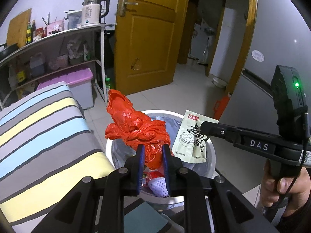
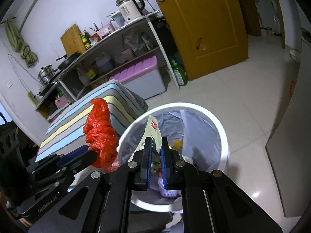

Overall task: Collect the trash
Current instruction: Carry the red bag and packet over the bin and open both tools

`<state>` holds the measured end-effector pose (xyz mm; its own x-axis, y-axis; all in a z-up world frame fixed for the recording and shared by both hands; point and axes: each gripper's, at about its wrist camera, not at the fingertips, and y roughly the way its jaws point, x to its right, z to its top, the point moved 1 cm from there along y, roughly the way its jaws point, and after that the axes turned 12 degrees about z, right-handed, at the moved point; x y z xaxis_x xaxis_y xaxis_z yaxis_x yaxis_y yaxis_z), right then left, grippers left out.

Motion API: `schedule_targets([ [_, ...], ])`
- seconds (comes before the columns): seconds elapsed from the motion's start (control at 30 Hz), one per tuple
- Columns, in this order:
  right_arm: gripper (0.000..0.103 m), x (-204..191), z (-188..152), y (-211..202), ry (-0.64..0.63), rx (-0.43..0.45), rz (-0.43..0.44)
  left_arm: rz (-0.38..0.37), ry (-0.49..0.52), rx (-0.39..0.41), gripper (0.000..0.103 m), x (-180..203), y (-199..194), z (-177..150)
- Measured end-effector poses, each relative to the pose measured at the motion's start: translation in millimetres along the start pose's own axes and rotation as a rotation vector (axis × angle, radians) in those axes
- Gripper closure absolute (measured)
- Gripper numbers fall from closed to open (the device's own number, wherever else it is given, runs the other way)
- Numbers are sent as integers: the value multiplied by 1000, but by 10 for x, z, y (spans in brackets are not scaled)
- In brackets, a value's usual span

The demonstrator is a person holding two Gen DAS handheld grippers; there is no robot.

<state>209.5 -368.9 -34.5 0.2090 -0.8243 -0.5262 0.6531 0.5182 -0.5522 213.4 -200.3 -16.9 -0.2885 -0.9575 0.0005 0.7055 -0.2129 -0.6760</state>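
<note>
The white bin (image 2: 223,136), lined and already holding scraps, stands on the floor beside the striped cushion (image 1: 38,136), so both loads hang right over its mouth, ready to drop. The left gripper (image 1: 153,149) pinches the knotted red plastic bag (image 1: 134,126); the right gripper (image 2: 156,141) pinches the pale food packet (image 1: 192,137). Only the cushion crowds the rim.

"DAS" on right gripper (image 1: 203,127) (white letters)
</note>
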Motion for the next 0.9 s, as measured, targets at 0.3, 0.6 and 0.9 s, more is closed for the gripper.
schedule_targets([
  [0.3, 89, 79, -7, 183, 14, -41, -25, -13, -10, -15, 84, -31, 162, -10],
  [0.6, 84, -64, -1, 135, -37, -29, -47, -6, -35, -1, 84, -119, 46, -22],
  [0.9, 84, -426, -125, -50, -121, -12, -45, 24, -60, 42, 84, -215, -334, -119],
])
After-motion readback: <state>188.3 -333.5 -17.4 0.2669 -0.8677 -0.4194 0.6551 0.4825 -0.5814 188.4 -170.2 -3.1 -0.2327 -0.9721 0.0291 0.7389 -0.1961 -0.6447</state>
